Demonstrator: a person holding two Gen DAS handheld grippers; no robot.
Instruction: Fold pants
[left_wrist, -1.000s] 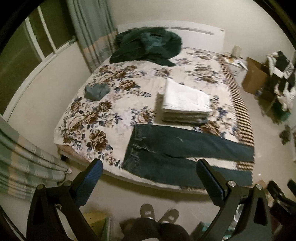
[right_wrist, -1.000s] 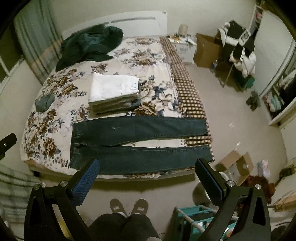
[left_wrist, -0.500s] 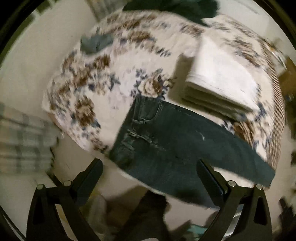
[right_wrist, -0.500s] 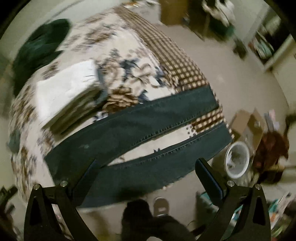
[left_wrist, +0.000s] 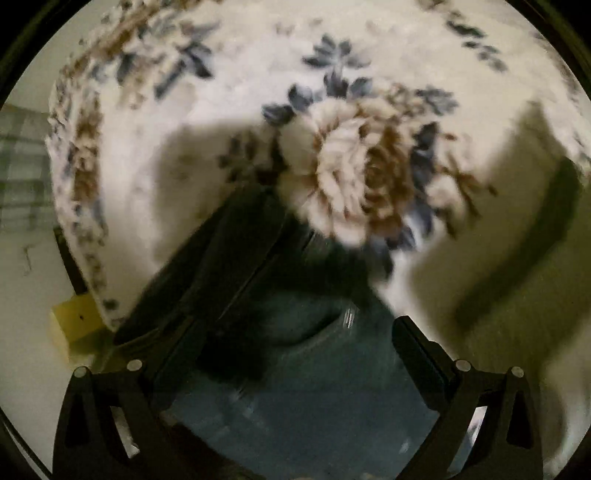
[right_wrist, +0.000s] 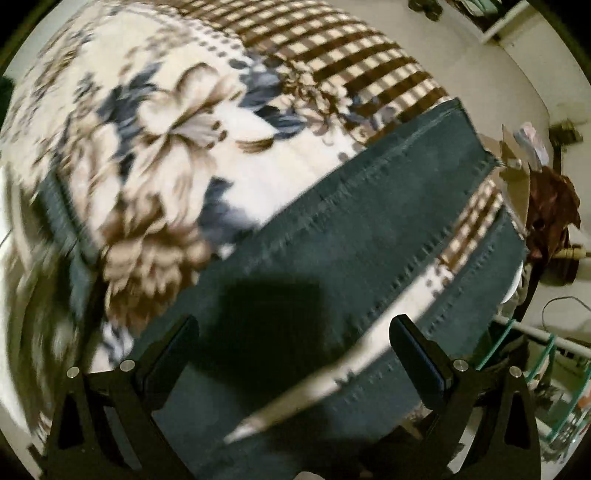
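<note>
Left gripper is positioned close above the waist end of the jeans, fingers spread wide with nothing between them. Denim fills the gap between the fingers in the view; contact with the cloth cannot be determined because of motion blur. Beyond the waistband lies the floral bedspread, with one large cream and brown flower just past the denim. A yellow box sits on the floor at the bed's left edge.

Right gripper is also spread wide and holds nothing. It hangs close over the legs of the jeans, which lie flat across the bed near its front edge. The two legs run side by side toward the right, apart, with a strip of bedspread showing between them. The hems reach the brown checked border at the bed's right side. A teal rack stands on the floor at right.
</note>
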